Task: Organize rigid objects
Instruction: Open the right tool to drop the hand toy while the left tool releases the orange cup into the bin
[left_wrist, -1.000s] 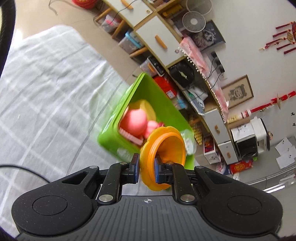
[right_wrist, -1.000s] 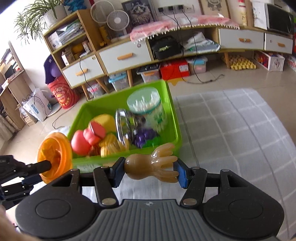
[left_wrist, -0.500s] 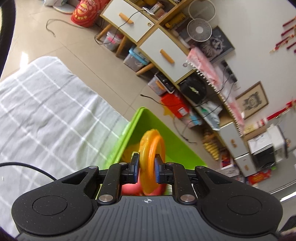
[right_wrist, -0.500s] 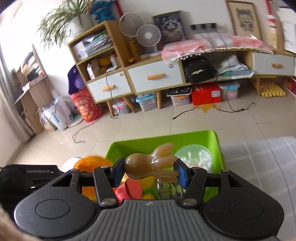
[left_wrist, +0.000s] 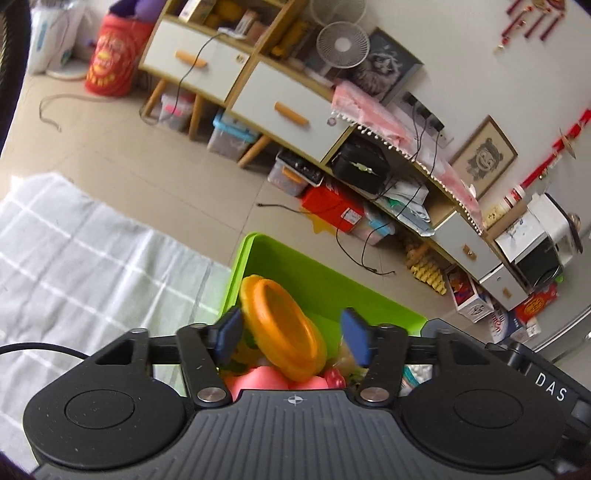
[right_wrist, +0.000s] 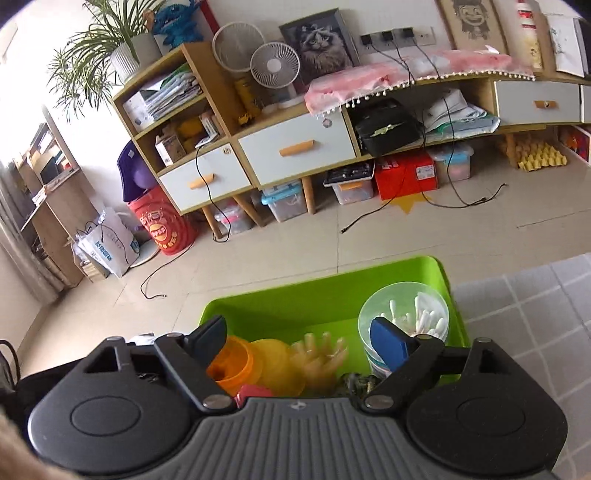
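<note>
Both grippers hang over a bright green bin (left_wrist: 325, 291) (right_wrist: 295, 302) of toys. My left gripper (left_wrist: 291, 338) is opening; the orange ring-shaped cup (left_wrist: 280, 328) lies tilted between its blue pads, and the right pad stands clear of it. It also appears as the orange cup (right_wrist: 231, 363) in the right wrist view. My right gripper (right_wrist: 301, 341) is opening too; the tan toy hand (right_wrist: 323, 356) sits blurred below its parted pads, untouched. A clear tub of cotton swabs (right_wrist: 406, 317) stands in the bin's right end.
Pink toys (left_wrist: 266, 378) and a yellow piece (right_wrist: 275, 360) fill the bin. A grey checked cloth (left_wrist: 74, 258) (right_wrist: 535, 314) covers the surface under it. Beyond lie a tiled floor with cables (right_wrist: 424, 210) and a wooden cabinet (right_wrist: 295, 147) with boxes beneath.
Both grippers moved forward over the bin and opened. The orange cup slipped from the left pads and tipped over; the tan hand dropped from the right pads into the bin.
</note>
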